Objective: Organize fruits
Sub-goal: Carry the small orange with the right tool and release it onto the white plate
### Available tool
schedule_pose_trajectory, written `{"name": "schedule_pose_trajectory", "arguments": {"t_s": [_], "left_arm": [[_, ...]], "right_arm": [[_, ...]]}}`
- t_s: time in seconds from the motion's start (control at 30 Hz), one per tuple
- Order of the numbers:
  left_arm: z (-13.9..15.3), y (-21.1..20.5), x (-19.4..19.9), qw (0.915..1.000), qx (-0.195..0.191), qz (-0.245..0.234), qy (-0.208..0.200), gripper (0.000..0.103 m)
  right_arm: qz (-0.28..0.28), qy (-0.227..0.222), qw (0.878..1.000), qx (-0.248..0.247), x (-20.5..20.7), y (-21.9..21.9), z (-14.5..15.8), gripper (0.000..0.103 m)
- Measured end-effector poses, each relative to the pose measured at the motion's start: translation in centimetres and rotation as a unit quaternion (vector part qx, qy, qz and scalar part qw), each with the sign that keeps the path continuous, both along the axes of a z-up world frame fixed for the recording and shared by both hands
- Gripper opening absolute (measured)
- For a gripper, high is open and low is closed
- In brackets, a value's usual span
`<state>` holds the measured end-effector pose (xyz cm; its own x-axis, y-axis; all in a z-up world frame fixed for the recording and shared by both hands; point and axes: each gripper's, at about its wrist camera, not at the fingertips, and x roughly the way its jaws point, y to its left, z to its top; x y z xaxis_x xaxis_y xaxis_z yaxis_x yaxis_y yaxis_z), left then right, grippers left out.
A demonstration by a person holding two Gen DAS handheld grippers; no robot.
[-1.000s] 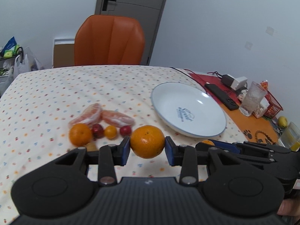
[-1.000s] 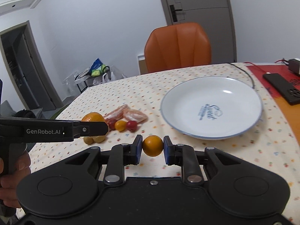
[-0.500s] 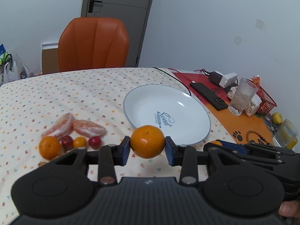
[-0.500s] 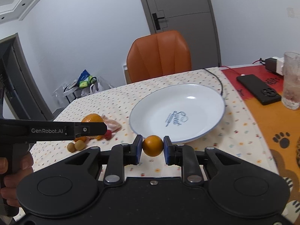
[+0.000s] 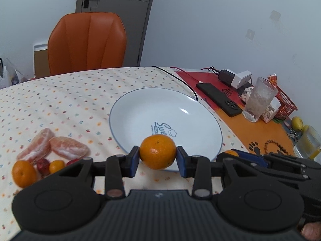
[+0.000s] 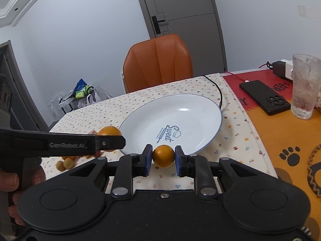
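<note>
The carrying step is judged to be in hand: a large orange (image 5: 157, 152) is clamped between the blue pads of the left tongs (image 5: 157, 161), and a smaller orange (image 6: 163, 156) is clamped in the right tongs (image 6: 163, 158), both fruits being held off the desk (image 5: 60, 100) at the near rim of the white plate (image 5: 140, 108). The plate is seen to be bare, so most of the task is judged to be left. For the next move, each fruit would have to be brought forward over the dish, lowered until it rests there, and only then released by parting the pads; since round fruit is likely to roll on the glazed slope, a low release is called for. The rest of the fruit is found in a group on the spotted cloth to the left of the plate: two peeled segments (image 5: 69, 147), a whole orange (image 5: 24, 173), a small yellow fruit (image 5: 56, 166) and red ones (image 5: 42, 165) just beside it. Nothing is seen between the tongs and the plate, though the two tools are held close together and could be knocked against each other. A phone (image 6: 264, 97), a glass (image 6: 305, 85) and a black cable (image 6: 217, 89) are kept beyond the far rim, apart from the path.
</note>
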<state>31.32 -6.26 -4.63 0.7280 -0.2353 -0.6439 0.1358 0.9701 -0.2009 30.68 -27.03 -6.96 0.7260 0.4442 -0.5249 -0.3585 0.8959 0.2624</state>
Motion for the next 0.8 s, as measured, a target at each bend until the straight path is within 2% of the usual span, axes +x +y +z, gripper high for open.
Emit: {"name": "schedule_pose_trajectory", "arguments": {"t_s": [0.53, 0.7, 0.8], "left_arm": [[-3.1, -0.8, 4.8, 0.999, 0.009, 0.002, 0.044, 0.037], [-3.3, -1.0, 5.3, 0.9985, 0.011, 0.0, 0.053, 0.038], [-2.8, -0.8, 4.9, 0.9991, 0.012, 0.006, 0.041, 0.038]], "right_arm": [[-0.015, 0.002, 1.0, -0.013, 2.8, 0.2, -1.2, 0.022], [-0.018, 0.007, 1.0, -0.013, 3.3, 0.0, -1.7, 0.022], [-0.018, 0.008, 1.0, -0.015, 3.5, 0.1, -1.8, 0.022]]}}
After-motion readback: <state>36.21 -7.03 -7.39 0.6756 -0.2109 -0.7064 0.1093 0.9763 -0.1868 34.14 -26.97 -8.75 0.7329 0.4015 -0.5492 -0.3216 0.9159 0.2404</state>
